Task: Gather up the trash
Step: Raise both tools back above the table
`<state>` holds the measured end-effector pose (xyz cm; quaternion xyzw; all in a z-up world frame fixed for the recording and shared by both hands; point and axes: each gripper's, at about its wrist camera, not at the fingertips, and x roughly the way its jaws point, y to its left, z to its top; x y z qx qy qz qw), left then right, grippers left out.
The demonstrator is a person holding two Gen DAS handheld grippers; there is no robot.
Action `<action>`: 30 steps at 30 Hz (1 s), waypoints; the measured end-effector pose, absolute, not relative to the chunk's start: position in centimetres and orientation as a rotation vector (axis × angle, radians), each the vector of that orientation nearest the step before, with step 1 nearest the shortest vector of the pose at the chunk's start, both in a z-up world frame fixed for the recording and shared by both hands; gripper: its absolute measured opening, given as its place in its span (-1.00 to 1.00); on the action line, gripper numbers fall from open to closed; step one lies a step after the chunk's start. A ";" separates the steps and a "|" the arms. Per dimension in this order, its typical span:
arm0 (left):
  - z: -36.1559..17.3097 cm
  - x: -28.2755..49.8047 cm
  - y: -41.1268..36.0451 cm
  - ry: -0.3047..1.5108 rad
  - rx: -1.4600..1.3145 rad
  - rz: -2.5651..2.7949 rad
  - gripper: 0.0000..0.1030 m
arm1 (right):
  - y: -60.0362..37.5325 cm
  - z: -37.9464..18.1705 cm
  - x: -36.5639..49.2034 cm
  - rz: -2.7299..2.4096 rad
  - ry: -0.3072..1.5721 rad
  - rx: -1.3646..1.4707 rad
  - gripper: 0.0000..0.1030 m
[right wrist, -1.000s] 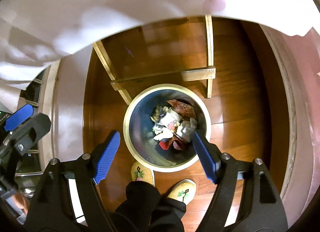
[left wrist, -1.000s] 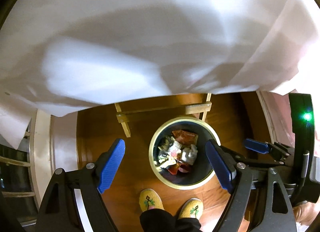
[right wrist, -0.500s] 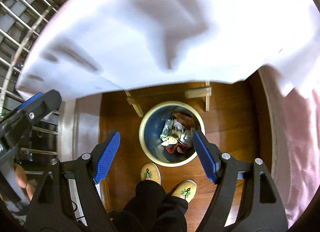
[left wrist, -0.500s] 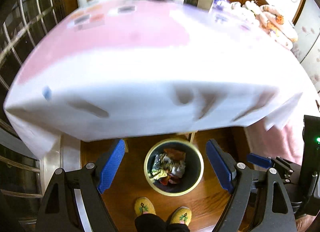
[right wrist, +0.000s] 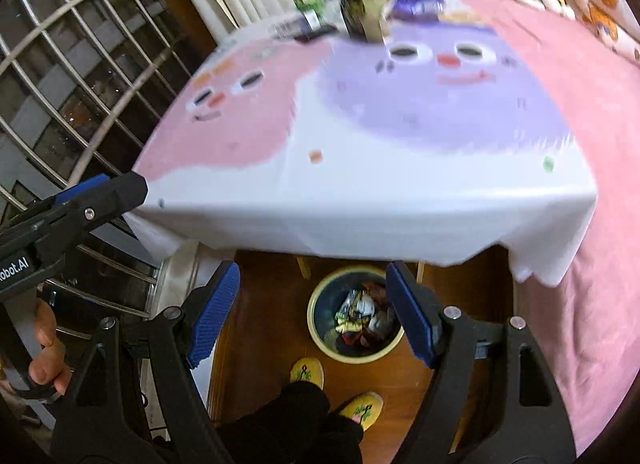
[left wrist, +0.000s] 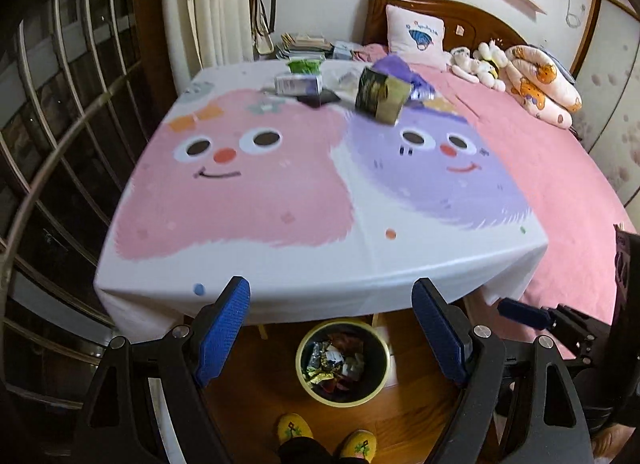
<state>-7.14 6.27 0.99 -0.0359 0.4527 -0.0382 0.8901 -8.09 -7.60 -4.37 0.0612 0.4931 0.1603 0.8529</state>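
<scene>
A round dark bin (left wrist: pixel 343 363) with a cream rim stands on the wood floor under the table's near edge, holding several crumpled wrappers; it also shows in the right wrist view (right wrist: pixel 354 316). At the table's far end lie a dark-and-tan box (left wrist: pixel 382 95), a white carton (left wrist: pixel 298 84), a green item (left wrist: pixel 305 63) and purple wrappers (left wrist: pixel 416 84). The box (right wrist: pixel 364 16) looks blurred in the right wrist view. My left gripper (left wrist: pixel 332 332) is open and empty above the bin. My right gripper (right wrist: pixel 314 314) is open and empty too.
The table wears a pink, purple and white cartoon cloth (left wrist: pixel 280 184). A pink bed (left wrist: pixel 560 168) with plush toys lies to the right. A barred window (left wrist: pixel 60 124) is at the left. My yellow slippers (left wrist: pixel 294 430) stand by the bin.
Both grippers have risen and tilted up from looking down into the bin under the tablecloth; the tabletop and its far-end items have come into view. Both stay open.
</scene>
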 end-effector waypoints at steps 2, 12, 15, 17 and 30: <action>2.3 -7.6 6.4 0.927 -0.067 -0.072 0.64 | -7.9 -2.7 -7.9 0.341 1.010 0.119 0.43; 6.2 -5.8 7.1 0.945 -0.071 -0.063 0.64 | -8.5 2.4 -5.1 0.326 0.928 0.090 0.44; 6.2 -4.2 7.3 0.968 -0.071 -0.081 0.64 | -8.5 3.0 -3.5 0.310 0.919 0.097 0.44; 6.2 -2.8 7.4 0.980 -0.063 -0.100 0.64 | -8.5 3.3 -2.2 0.292 0.919 0.097 0.44; 7.9 9.4 6.3 0.994 -0.025 -0.298 0.64 | -9.6 4.8 6.2 0.111 0.897 0.139 0.44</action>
